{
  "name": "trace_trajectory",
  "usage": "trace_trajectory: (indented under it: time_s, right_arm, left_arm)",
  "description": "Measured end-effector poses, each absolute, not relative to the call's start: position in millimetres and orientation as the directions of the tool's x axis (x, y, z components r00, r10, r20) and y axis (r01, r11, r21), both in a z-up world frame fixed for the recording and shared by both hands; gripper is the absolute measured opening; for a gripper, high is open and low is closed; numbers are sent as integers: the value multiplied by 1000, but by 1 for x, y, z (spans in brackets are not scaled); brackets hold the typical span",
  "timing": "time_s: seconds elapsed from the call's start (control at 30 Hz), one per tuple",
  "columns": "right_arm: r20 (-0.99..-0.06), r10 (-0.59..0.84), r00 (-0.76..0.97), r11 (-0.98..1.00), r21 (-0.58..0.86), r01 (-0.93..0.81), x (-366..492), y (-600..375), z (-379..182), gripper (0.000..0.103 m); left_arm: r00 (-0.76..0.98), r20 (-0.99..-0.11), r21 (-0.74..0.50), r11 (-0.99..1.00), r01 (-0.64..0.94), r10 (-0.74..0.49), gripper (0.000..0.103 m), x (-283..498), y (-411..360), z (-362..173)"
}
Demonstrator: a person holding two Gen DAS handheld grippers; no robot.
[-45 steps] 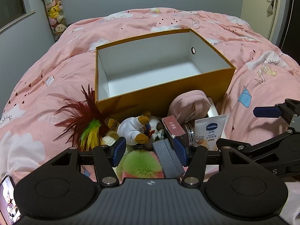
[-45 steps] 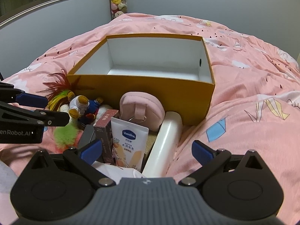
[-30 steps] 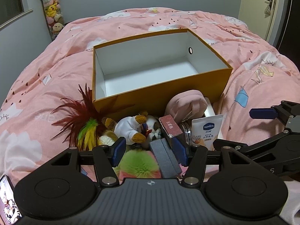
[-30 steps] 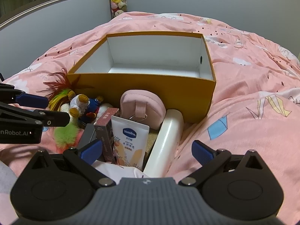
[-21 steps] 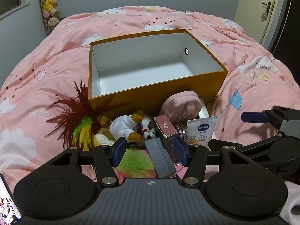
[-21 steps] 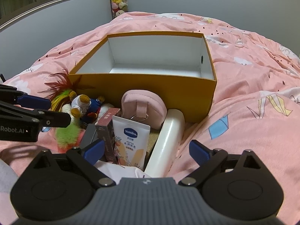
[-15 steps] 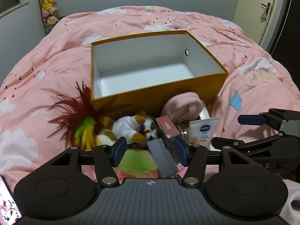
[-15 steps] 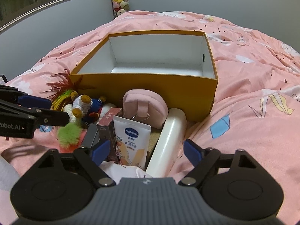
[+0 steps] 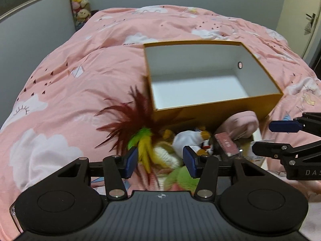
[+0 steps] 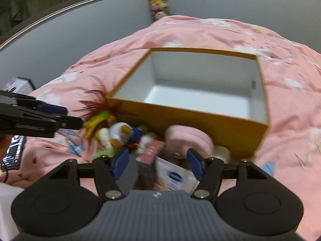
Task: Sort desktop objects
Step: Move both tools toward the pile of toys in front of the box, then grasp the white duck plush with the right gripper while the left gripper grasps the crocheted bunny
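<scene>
At the bottom of the left wrist view, the left gripper (image 9: 160, 161) has its two blue-padded fingers apart with nothing clamped between them, poised over a heap of small things on a pink bedspread (image 9: 66, 92). Just beyond the pads lie a green fluffy toy (image 9: 180, 177), a feather toy (image 9: 136, 124) with dark red, yellow and green plumes fanning toward the centre left of the frame, and a white plush figure (image 9: 188, 138) with orange parts. To the right of the plush sits a small pink carton (image 9: 226, 145), and behind it a pink pouch (image 9: 240, 123) leaning against the box. At the right edge of this frame the right gripper (image 9: 280, 134) reaches in from the side. In the right wrist view, which is blurred, the right gripper's fingers are likewise parted and empty at the lower centre, above a white lotion tube (image 10: 174, 177) with a blue logo, the pink carton (image 10: 152, 151) and the pink pouch (image 10: 188, 138). A white cylinder (image 10: 222, 151) peeks out beside the pouch. The left gripper (image 10: 68, 116) enters from the left edge of this frame. Farther back, in the centre right of both frames, stands an open orange box (image 9: 220, 114) with a white interior, its near wall touching the heap. In the far upper left, stuffed toys (image 9: 80, 10) hang against the grey wall.
</scene>
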State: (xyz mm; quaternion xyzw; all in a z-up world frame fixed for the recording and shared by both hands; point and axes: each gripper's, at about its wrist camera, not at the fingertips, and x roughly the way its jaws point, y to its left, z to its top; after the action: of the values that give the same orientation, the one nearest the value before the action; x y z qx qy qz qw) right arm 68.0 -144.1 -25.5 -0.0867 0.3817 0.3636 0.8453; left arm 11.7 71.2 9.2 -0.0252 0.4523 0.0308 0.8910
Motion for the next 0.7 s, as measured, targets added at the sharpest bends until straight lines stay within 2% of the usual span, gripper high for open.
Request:
trace_trajectory:
  time_s: [0.27, 0.57, 0.7]
  right_arm:
    - [-741, 570, 356, 645, 135, -752, 80, -97, -35, 59]
    - [-762, 571, 306, 598, 131, -791, 95, -66, -51, 57]
    - [-774, 565, 285, 602, 151, -784, 107, -61, -60, 57]
  left_arm:
    - [551, -834, -3, 1000, -15, 5, 42, 14, 73, -8]
    - [507, -859, -75, 997, 6, -68, 42, 21, 77, -37]
    - [486, -870, -109, 994, -26, -82, 45, 30, 82, -51]
